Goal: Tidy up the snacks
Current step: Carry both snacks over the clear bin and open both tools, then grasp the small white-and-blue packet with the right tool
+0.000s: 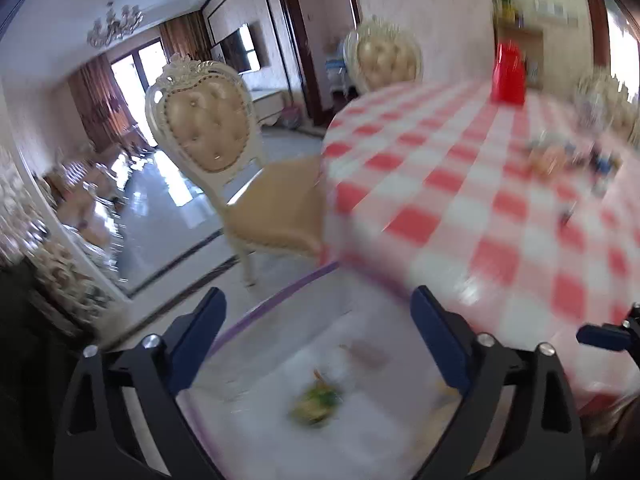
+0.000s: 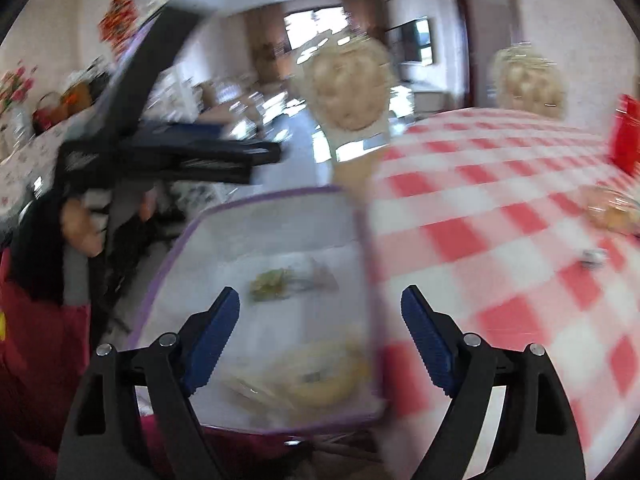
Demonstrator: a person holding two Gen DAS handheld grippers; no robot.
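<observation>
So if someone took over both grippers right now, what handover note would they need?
Left gripper: jaws open, nothing held.
Right gripper: jaws open, nothing held.
Clear bin with purple rim sits at the table edge, in front of both grippers; a few snacks already lie inside.
More snacks remain on the checked cloth, far side, near a red bag.
Left to do: fetch those and drop them in the bin. Frames are blurred, so I can't give a count.

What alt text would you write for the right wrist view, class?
The right gripper, fingers spread open, hangs over a clear purple-rimmed box holding blurred snack packets, at the edge of a red-checked table. The left gripper crosses upper left; all is motion-blurred.
</observation>
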